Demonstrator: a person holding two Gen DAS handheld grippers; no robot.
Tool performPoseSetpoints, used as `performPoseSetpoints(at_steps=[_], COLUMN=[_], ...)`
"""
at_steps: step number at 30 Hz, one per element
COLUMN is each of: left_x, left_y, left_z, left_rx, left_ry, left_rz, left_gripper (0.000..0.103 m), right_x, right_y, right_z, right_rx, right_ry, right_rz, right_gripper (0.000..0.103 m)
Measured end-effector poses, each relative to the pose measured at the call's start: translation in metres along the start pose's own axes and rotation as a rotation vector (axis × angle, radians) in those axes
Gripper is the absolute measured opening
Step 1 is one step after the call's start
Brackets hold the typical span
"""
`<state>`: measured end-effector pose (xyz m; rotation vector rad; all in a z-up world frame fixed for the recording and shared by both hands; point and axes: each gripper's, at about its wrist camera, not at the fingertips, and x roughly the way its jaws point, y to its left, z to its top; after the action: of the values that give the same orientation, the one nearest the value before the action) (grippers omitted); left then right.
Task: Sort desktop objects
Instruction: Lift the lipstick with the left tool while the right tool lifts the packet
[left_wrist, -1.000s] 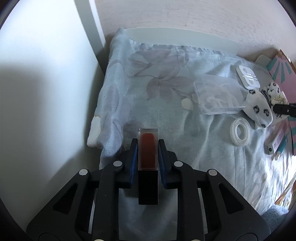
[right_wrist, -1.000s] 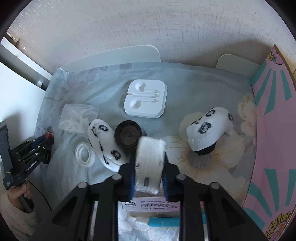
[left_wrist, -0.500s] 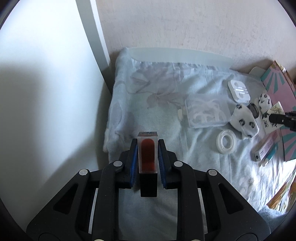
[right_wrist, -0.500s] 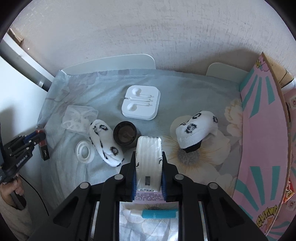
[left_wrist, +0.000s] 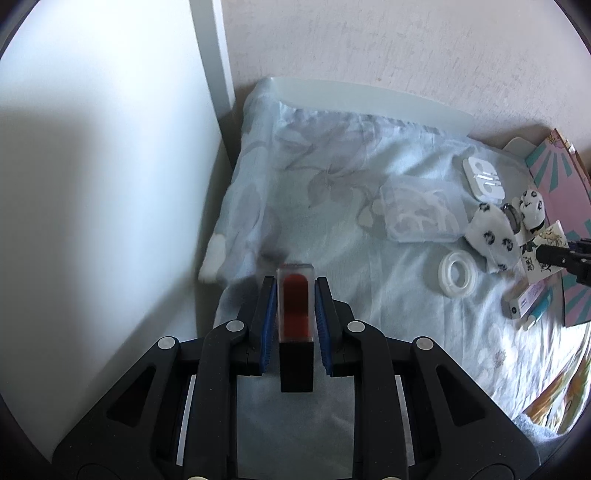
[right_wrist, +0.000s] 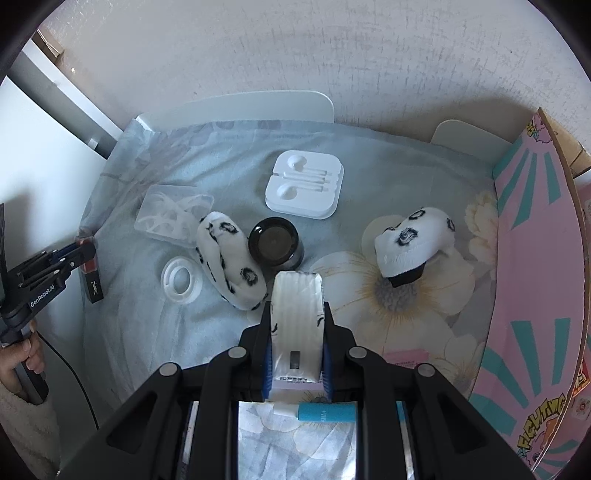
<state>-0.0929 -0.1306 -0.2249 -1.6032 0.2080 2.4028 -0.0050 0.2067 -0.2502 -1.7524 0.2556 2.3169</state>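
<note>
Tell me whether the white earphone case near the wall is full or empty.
Empty. In the right wrist view the white earphone case lies flat on the blue cloth with both earbud hollows and the cable grooves bare.

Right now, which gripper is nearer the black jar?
Right. The right gripper, shut on a white packet, sits just in front of the black jar. The left gripper, holding a lipstick, is at the cloth's far left edge.

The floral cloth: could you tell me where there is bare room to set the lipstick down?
Cloth lies bare between the back edge, the wall-side fold and the clear plastic tray. It is crowded around the tape ring, panda sock and black jar.
</note>
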Motion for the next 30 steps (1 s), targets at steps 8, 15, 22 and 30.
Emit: performPoseSetpoints(at_steps=[8,15,22,30], left_x=[0.013,0.023,0.004,-0.032], left_y=[0.000,0.000,0.001,-0.020], left_z=[-0.019,-0.021,-0.015,0.035], left_rx=[-0.010,-0.012,-0.017,0.013], left_ry=[0.037,0.044,0.001,-0.072], left_rz=[-0.008,-0.007,-0.016,-0.055], left_gripper=[0.018,0.018,0.018,0.018], right_x=[0.003,0.005,0.005,-0.010], right_y=[0.001,0.003,0.002,-0.004], right_z=[-0.002,-0.004,-0.004,0.002], right_rx=[-0.010,-0.023,-0.028,-0.031], right_ry=[0.007,0.009,0.003,-0.026], right_rz=[-0.002,-0.003,-0.009,-0.016], right_gripper=[0.019,0.019,0.019,0.019])
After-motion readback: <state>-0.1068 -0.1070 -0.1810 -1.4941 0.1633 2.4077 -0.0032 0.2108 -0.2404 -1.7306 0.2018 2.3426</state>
